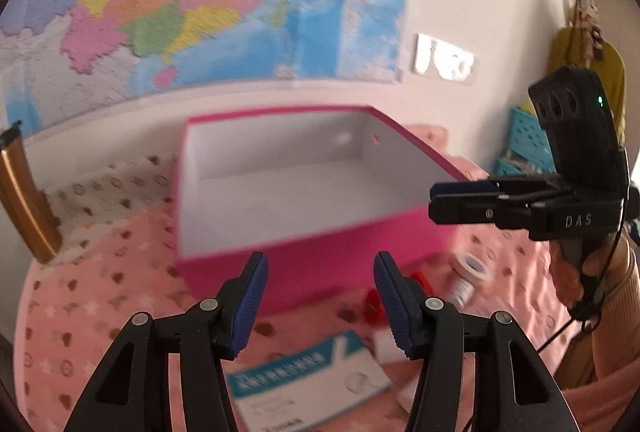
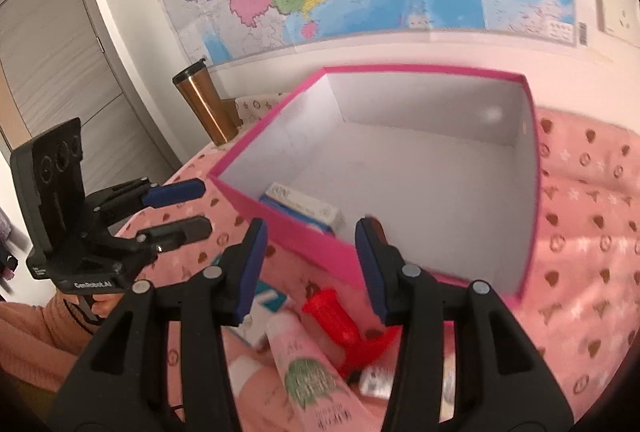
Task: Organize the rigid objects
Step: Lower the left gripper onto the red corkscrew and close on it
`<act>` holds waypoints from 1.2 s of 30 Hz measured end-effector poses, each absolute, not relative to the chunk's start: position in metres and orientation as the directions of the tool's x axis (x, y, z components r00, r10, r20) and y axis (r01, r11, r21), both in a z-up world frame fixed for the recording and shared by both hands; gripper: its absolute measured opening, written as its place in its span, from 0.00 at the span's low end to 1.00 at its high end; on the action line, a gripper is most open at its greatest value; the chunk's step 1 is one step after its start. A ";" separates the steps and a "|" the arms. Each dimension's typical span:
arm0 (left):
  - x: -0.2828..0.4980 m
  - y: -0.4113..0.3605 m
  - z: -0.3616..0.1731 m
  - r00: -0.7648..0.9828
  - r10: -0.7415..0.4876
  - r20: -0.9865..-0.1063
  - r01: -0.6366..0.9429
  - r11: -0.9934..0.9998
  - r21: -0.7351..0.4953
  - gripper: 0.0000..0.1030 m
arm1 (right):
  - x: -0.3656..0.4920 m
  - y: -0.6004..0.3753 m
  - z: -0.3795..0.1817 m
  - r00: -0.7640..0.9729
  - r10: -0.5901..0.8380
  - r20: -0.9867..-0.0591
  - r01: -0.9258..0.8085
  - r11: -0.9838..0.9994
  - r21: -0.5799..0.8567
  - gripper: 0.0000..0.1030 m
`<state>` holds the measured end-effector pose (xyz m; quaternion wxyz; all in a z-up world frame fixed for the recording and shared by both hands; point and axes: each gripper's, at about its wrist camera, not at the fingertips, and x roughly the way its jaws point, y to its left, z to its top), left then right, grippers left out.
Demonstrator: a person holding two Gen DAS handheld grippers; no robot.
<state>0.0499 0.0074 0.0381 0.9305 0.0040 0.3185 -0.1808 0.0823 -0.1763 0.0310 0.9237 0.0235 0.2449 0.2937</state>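
An open pink box (image 1: 280, 143) with a white inside stands on the pink patterned cloth. My left gripper (image 1: 320, 260) hovers open before its front wall, nothing between the pads. My right gripper (image 2: 312, 232) is open too, over the box's (image 2: 420, 191) near edge. A white and blue carton (image 2: 304, 209) lies inside the box by that edge. Outside, below the right gripper, lie a red plastic piece (image 2: 344, 324) and a pink tube (image 2: 308, 372) with a green label. Each gripper shows in the other's view, the right gripper (image 1: 434, 200) and the left gripper (image 2: 205, 207).
A teal and white carton (image 1: 312, 372) lies on the cloth under the left gripper, with a small white bottle (image 1: 472, 272) to its right. A copper flask (image 2: 204, 103) stands at the back left. A map covers the wall; a blue basket (image 1: 524, 139) sits far right.
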 end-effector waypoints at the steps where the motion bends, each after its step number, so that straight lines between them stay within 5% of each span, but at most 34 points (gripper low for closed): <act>1: 0.050 0.002 0.034 0.721 -0.340 -0.604 0.347 0.931 -0.109 0.54 | 0.079 -0.180 0.027 0.709 0.546 -0.447 -0.524 0.832 0.185 0.46; 14: 0.067 -0.045 -0.009 0.586 -0.383 -0.714 0.417 0.898 -0.140 0.48 | 0.087 -0.196 -0.035 0.652 0.476 -0.591 -0.433 0.873 0.226 0.46; 22: 0.071 -0.055 -0.019 0.553 -0.379 -0.742 0.419 0.896 -0.146 0.37 | 0.100 -0.194 -0.044 0.647 0.431 -0.629 -0.391 0.896 0.212 0.43; 36: 0.081 -0.063 -0.029 0.505 -0.387 -0.772 0.417 0.892 -0.174 0.36 | 0.119 -0.191 -0.055 0.625 0.395 -0.673 -0.344 0.914 0.218 0.36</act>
